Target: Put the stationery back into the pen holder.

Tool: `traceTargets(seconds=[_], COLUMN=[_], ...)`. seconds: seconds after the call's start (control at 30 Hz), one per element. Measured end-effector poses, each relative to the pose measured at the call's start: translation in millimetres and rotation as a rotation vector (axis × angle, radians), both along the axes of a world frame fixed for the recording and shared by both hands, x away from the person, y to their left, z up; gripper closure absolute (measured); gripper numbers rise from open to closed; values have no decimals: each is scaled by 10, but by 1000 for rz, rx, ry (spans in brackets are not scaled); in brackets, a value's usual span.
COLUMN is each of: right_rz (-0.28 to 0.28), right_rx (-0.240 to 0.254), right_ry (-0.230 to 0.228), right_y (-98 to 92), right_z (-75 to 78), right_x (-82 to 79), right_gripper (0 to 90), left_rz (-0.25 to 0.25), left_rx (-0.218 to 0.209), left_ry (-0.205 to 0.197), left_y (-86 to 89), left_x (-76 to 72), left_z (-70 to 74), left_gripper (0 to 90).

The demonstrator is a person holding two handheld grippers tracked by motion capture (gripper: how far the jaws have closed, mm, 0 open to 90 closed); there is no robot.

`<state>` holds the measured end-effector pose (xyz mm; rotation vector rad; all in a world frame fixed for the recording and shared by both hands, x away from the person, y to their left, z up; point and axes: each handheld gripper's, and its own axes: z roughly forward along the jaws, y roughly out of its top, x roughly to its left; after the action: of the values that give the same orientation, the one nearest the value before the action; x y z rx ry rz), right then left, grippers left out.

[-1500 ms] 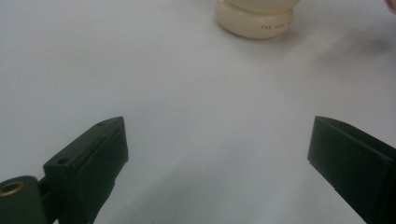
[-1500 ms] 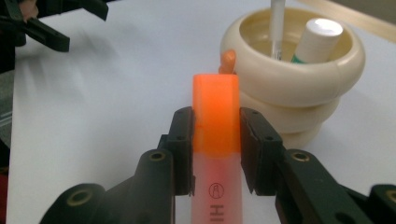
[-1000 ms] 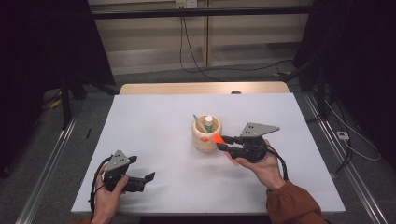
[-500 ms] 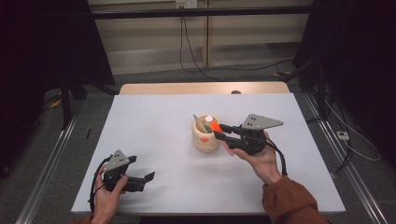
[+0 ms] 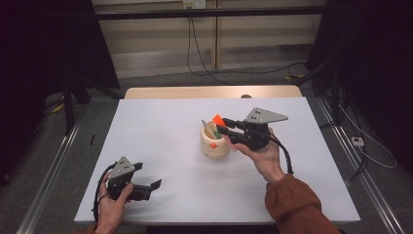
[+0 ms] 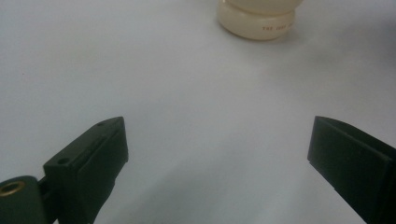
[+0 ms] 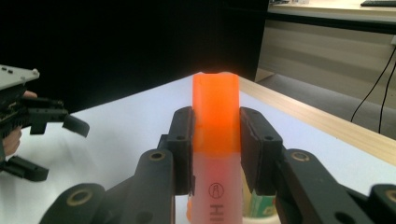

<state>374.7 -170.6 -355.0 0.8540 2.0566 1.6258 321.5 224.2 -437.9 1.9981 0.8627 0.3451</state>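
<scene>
We are seeing the white tabletop (image 5: 160,141) lying evenly lit from above while the room around it is falling into darkness. In the left gripper view the cream holder (image 6: 256,18) is blurring softly. In the right gripper view the orange highlighter (image 7: 216,112) is glowing, overexposed.

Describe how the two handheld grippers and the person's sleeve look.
Both the left gripper and the right gripper are black, with flat jaws, brass-coloured pivot rings, a grey three-cornered plate on top and a black trailing cable. The right forearm wears a rust-orange sleeve.
</scene>
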Motion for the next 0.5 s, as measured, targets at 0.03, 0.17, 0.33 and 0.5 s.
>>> traceTargets(seconds=[0.03,0.17,0.33,0.5], right_rz=[-1,5,-2,-8], right_rx=[3,10,18,22], right_ry=[-2,-9,-46,-73], right_y=[9,46,87,143], right_z=[4,23,77,136], right_x=[9,60,105,146], right_gripper=[677,677,677,677], left_rz=[0,-2,-1,-6], left_rx=[-1,-2,3,4], left_ry=[1,-1,1,4], left_y=[-1,0,1,3], left_x=[-1,0,1,2], left_z=[0,-1,0,1], left_gripper=[49,49,49,48])
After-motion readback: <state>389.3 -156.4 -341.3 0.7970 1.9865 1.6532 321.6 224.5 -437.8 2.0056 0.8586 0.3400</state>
